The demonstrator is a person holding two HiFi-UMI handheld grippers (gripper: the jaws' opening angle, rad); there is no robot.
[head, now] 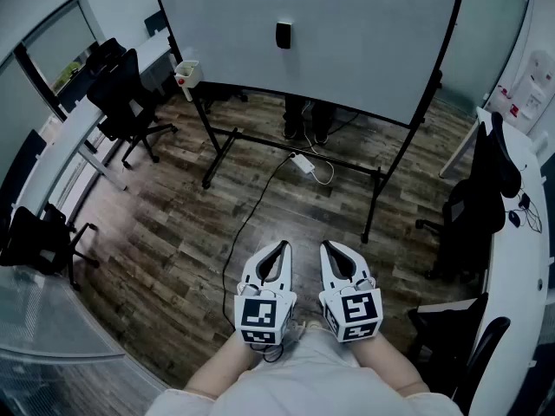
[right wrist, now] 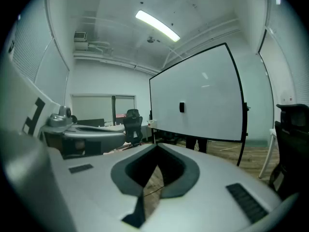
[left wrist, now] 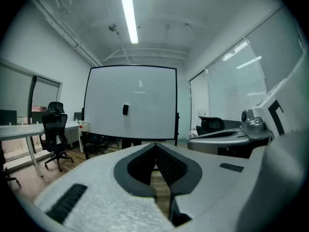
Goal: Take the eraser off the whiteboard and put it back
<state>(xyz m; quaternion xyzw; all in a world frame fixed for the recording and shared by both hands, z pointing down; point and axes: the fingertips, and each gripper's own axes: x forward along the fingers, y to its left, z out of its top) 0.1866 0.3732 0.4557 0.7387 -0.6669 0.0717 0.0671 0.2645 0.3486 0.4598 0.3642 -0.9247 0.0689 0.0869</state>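
Observation:
A small black eraser (head: pixel 284 35) sticks to the middle of the big whiteboard (head: pixel 364 24) on its wheeled black stand, well ahead of me. The same eraser (left wrist: pixel 125 109) shows in the left gripper view and as a dark block (right wrist: pixel 182 107) in the right gripper view. My left gripper (head: pixel 279 248) and right gripper (head: pixel 329 248) are held side by side close to my body, far short of the board. Both point toward it, slightly downward. Each has its jaws shut with nothing between them.
A person's legs (head: pixel 303 120) stand behind the board. A white power strip with cable (head: pixel 303 163) lies on the wood floor by the stand. Black office chairs (head: pixel 130 102) and desks line the left; another chair (head: pixel 473 215) and a white table (head: pixel 529 232) stand on the right.

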